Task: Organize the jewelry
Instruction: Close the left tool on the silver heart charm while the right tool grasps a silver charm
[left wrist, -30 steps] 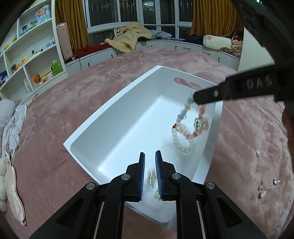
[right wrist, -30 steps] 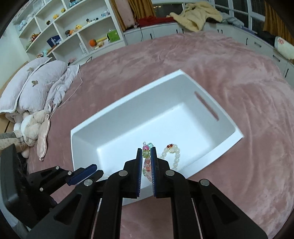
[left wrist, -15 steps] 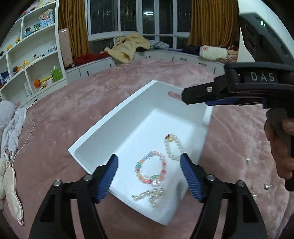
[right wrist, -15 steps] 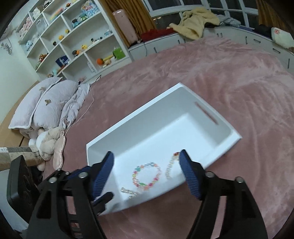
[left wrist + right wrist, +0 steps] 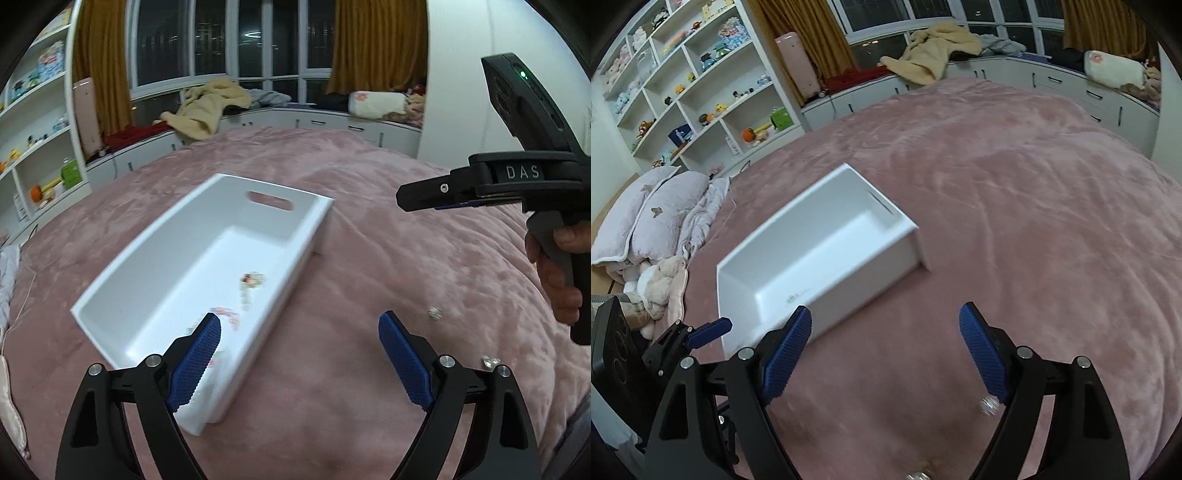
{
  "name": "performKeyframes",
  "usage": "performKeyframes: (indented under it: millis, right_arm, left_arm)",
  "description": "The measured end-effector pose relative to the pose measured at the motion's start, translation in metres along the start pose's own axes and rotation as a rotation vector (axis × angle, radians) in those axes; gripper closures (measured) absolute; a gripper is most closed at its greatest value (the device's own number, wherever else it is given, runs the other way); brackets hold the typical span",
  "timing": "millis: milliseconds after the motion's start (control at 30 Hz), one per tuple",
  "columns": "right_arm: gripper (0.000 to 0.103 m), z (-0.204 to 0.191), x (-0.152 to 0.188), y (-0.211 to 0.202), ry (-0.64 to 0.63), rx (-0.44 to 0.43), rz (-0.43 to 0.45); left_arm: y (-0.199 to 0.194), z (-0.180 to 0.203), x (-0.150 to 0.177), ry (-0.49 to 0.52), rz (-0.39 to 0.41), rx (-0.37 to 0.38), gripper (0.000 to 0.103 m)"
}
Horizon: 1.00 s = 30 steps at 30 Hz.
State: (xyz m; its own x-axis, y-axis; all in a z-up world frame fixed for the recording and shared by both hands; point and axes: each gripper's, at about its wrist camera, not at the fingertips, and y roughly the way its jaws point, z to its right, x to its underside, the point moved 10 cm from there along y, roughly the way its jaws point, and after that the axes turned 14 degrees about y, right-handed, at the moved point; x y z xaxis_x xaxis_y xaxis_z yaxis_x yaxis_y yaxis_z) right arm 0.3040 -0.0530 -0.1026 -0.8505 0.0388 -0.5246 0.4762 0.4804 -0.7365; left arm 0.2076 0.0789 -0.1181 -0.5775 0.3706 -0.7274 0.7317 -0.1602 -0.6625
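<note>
A white bin (image 5: 177, 258) sits on the pink bedspread and also shows in the right wrist view (image 5: 827, 266). Beaded bracelets (image 5: 251, 280) lie blurred on its floor. My left gripper (image 5: 299, 354) is open and empty over the bin's near right edge. My right gripper (image 5: 886, 350) is open and empty, right of the bin; it shows side-on in the left wrist view (image 5: 436, 194). Small sparkly jewelry pieces (image 5: 435, 313) lie loose on the bedspread to the right, one near my right fingers (image 5: 989, 404).
Pink bedspread (image 5: 1034, 221) spreads all around. Pillows and soft toys (image 5: 650, 221) lie at the left. White shelves (image 5: 701, 92) and a window seat with blankets (image 5: 214, 107) stand behind.
Both grippers opened and dropped their bracelets into the bin. Both then pulled back and swung right, toward the loose pieces on the bedspread.
</note>
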Motion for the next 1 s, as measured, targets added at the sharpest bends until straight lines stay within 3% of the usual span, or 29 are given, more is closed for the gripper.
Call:
performKeyframes:
  millis: [433,700,900,1000]
  right_arm:
    - [0.022,0.064,0.046,-0.050,-0.049,0.109,0.002]
    - [0.022,0.111,0.096,-0.059,-0.086,0.149,-0.081]
    - [0.023,0.131,0.131,-0.054,-0.140,0.132,-0.152]
    - [0.032,0.136,0.152,-0.046,-0.195,0.131,-0.215]
  left_arm:
    - [0.016,0.101,0.009,0.100,-0.032,0.112,0.014]
    - [0.030,0.152,0.028,0.148,-0.076,0.168,0.014]
    - [0.043,0.181,0.045,0.199,-0.111,0.180,0.014]
    - [0.047,0.190,0.048,0.224,-0.113,0.188,0.014]
